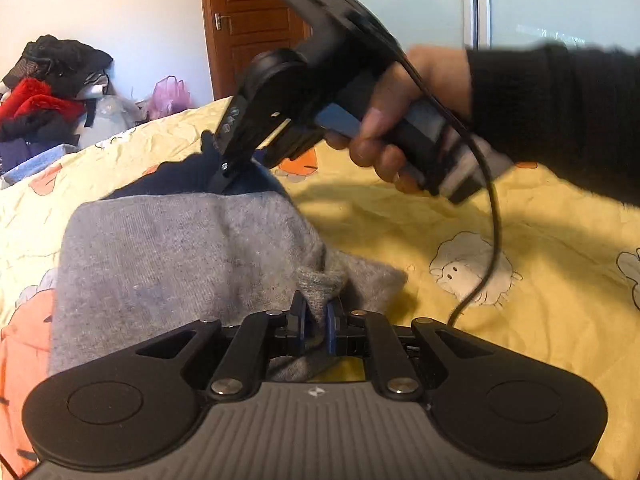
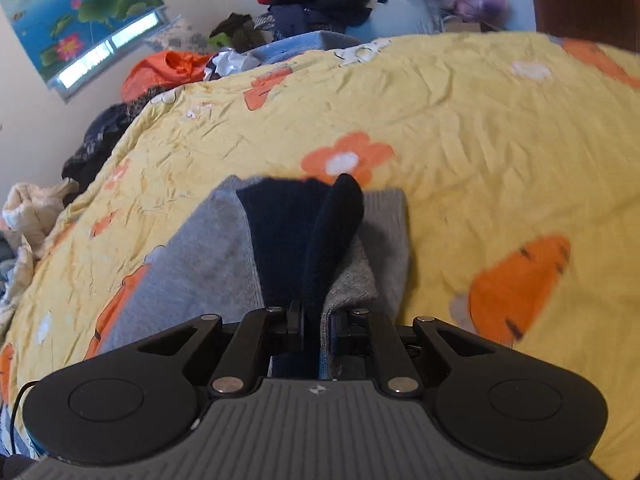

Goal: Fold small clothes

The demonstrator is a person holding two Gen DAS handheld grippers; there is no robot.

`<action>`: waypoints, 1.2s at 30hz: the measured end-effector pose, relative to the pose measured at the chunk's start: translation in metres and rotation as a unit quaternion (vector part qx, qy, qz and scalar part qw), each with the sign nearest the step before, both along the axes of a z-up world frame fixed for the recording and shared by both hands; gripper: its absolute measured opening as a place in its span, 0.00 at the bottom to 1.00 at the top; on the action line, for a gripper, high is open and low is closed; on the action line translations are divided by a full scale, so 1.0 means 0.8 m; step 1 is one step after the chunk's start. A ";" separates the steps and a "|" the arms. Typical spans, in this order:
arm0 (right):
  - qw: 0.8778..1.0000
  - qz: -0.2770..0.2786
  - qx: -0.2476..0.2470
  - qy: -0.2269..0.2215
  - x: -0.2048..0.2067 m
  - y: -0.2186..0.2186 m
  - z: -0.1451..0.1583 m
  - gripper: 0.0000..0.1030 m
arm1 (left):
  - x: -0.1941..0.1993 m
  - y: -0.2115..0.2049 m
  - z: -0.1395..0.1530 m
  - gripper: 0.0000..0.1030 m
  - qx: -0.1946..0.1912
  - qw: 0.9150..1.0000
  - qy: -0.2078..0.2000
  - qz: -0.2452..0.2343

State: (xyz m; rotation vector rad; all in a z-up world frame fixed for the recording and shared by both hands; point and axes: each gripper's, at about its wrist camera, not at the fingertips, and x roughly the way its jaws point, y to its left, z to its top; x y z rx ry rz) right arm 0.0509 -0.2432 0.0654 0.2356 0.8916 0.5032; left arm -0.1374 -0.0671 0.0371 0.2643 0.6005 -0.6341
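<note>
On the bed (image 2: pixel 480 128), both grippers' fingers pinch the gray sock (image 1: pixel 160 248); pulling unevenly could spoil the fold.

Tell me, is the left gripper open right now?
No, the left gripper has its fingers closed on a bunched fold of the grey and navy knit garment.

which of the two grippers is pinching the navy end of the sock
The right gripper: navy cloth runs between its shut fingers. The left gripper pinches the grey end of the sock.
</note>
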 end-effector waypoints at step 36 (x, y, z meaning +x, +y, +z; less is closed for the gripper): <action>0.997 -0.026 0.059 -0.046 -0.190 -0.032 0.031 0.51 | -0.013 0.173 0.022 0.78 0.079 0.993 -0.084 0.018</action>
